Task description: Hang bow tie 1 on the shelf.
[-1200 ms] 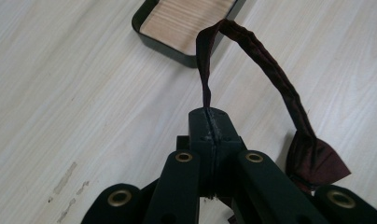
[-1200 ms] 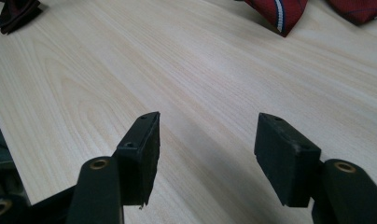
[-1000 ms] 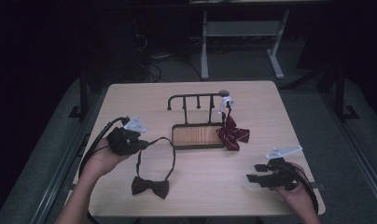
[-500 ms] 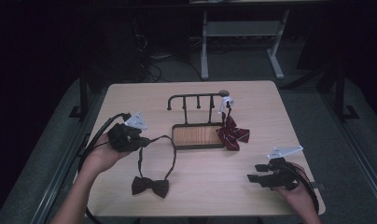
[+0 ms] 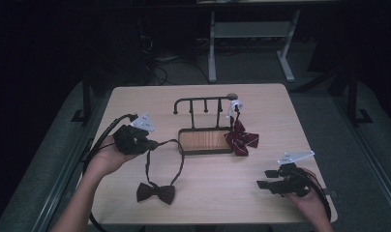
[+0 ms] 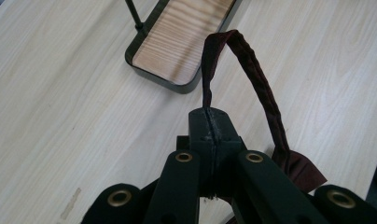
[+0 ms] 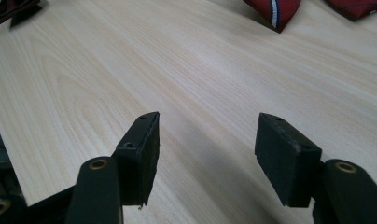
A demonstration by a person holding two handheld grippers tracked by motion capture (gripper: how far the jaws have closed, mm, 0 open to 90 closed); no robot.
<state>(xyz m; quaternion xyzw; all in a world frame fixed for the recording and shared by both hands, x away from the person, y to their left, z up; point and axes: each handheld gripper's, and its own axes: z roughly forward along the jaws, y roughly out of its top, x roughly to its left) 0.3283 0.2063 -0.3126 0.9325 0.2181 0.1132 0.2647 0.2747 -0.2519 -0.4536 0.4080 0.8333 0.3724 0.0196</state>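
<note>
A dark maroon bow tie (image 5: 156, 192) lies near the table's front, left of centre. Its thin strap (image 5: 176, 154) loops up to my left gripper (image 5: 155, 144), which is shut on it. In the left gripper view the jaws (image 6: 211, 122) are pressed together on the strap (image 6: 256, 79), which arches above the table. A red striped bow tie (image 5: 242, 138) hangs at the right end of a black hook rack (image 5: 205, 104). My right gripper (image 5: 262, 179) rests at the front right, open, with bare table between its jaws (image 7: 207, 140).
The rack stands on a black-rimmed wooden tray base (image 5: 184, 141) at the table's middle. A small white tag (image 5: 234, 104) sits on the rack's right end. Each gripper trails a black cable off the table's side. The red tie's tip (image 7: 275, 11) lies beyond the right jaws.
The left gripper has edged slightly away from the table's front edge with the strap in it. The bow on the table and the right gripper have stayed put.
</note>
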